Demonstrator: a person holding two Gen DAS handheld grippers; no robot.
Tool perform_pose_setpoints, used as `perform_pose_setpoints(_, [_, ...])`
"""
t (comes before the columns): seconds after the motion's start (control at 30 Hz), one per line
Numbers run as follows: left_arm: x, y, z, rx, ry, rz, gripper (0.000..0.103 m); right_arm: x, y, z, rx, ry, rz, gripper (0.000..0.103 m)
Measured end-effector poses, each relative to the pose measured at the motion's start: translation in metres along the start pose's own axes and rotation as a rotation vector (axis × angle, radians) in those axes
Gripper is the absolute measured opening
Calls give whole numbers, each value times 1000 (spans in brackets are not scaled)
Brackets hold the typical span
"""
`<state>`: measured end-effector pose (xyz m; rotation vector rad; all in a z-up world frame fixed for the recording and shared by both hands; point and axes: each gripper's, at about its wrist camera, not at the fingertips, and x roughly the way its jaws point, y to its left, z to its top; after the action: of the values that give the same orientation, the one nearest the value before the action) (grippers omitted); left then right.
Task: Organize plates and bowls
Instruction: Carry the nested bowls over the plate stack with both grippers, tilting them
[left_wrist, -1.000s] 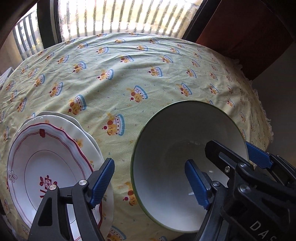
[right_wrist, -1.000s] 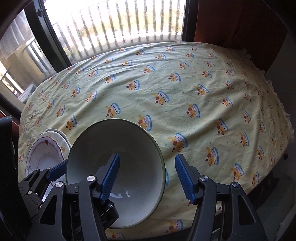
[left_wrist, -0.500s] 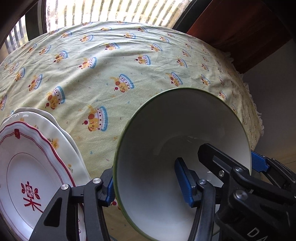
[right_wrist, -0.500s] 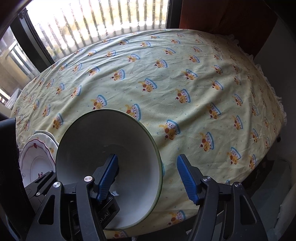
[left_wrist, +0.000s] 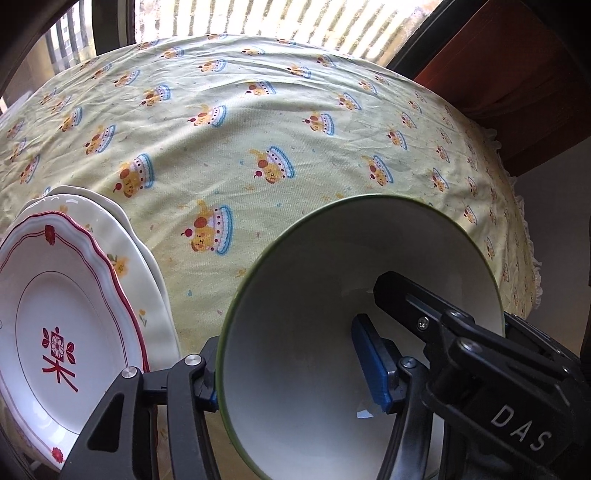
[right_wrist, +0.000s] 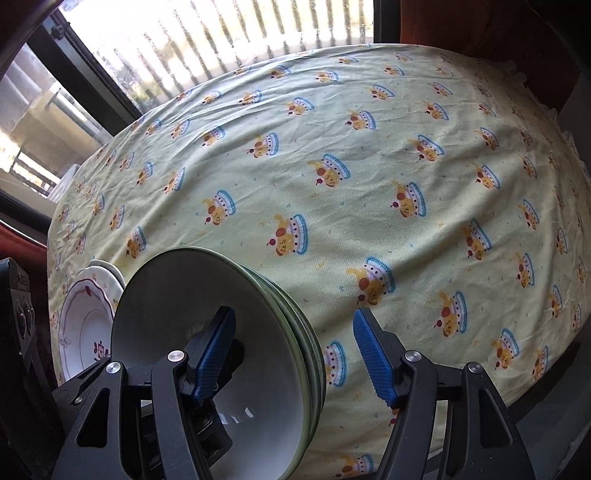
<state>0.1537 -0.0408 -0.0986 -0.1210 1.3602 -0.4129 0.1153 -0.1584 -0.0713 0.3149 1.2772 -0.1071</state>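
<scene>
A stack of white bowls with green rims (left_wrist: 314, 295) is tilted up off the tablecloth, its mouth towards me. My left gripper (left_wrist: 291, 373) straddles its left rim, one finger inside and one outside, and holds it. My right gripper (right_wrist: 295, 350) is open, its left finger inside the bowls (right_wrist: 258, 314) and its right finger clear of them on the right. A stack of white plates (left_wrist: 55, 314), the top one with a red rim and flower, lies at the near left. It also shows in the right wrist view (right_wrist: 85, 325).
The table wears a pale yellow cloth (left_wrist: 295, 129) printed with cartoon cakes. A window with vertical bars (right_wrist: 221, 37) is behind it and a red curtain (left_wrist: 517, 74) hangs at the far right. The table's right edge drops off by a frilled hem (left_wrist: 532, 258).
My left gripper has closed onto the bowls' left rim and tipped them up off the cloth. The right gripper's left finger stays inside the bowls, still open.
</scene>
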Motion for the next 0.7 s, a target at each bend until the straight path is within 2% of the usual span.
perform_pose_setpoints(0.23, [-1,-5,-2,-39,-11,50,62,12,-10,6,-3,44,130,69])
perform_pose_setpoints(0.37, [-1,-10,-2,-25,-15,81,63,16,-11,8,16,88,199,50])
perform_pose_setpoints(0.4, [-1,-11,-2,-21,-15,86,63,17,-10,8,11,92,200,47])
perform_pose_setpoints(0.7, [0,-13,1,3,14,101,62,17,-6,10,-12,117,163,46])
